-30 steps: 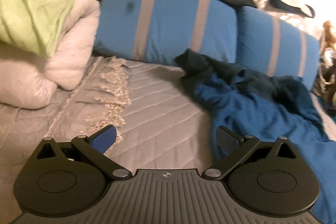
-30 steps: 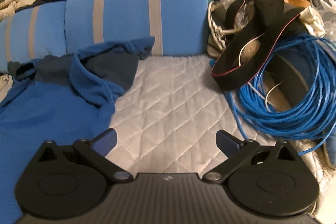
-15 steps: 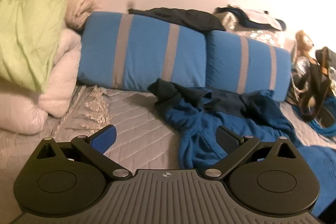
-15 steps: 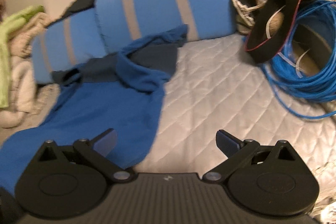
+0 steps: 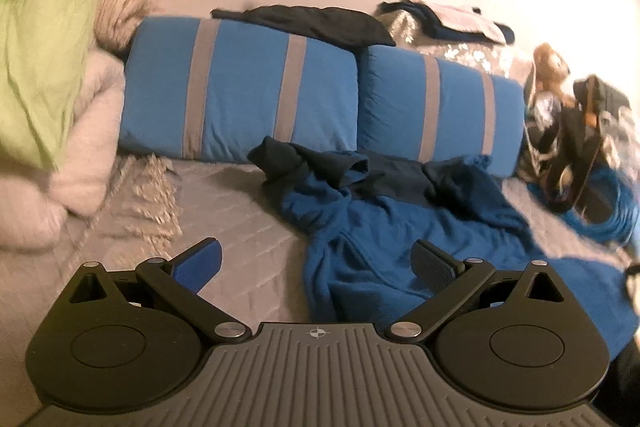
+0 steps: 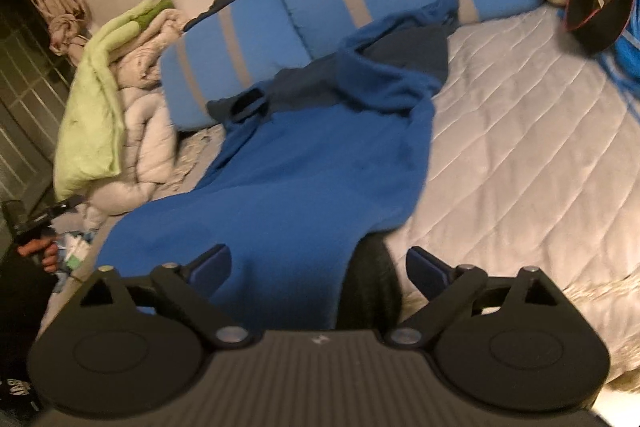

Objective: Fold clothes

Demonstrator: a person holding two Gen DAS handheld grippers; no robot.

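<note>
A blue hooded garment [image 5: 400, 231] with a dark navy lining lies crumpled on the grey quilted bed [image 5: 240, 223], its hood end against the pillows. In the right wrist view it [image 6: 304, 179] stretches from the pillows down to the near bed edge. My left gripper [image 5: 316, 261] is open and empty, held above the garment's left edge. My right gripper [image 6: 318, 263] is open and empty, above the garment's near hem.
Two blue pillows with grey stripes [image 5: 248, 99] stand at the headboard. A pile of white and green bedding [image 5: 44, 75] fills the left. A coil of blue cable [image 5: 600, 215], black straps and a teddy bear [image 5: 554, 67] lie at the right.
Both grippers have pulled back and up from the bed; more of the garment and pillows shows. The right view has tilted and swung left over the garment. Both stay open.
</note>
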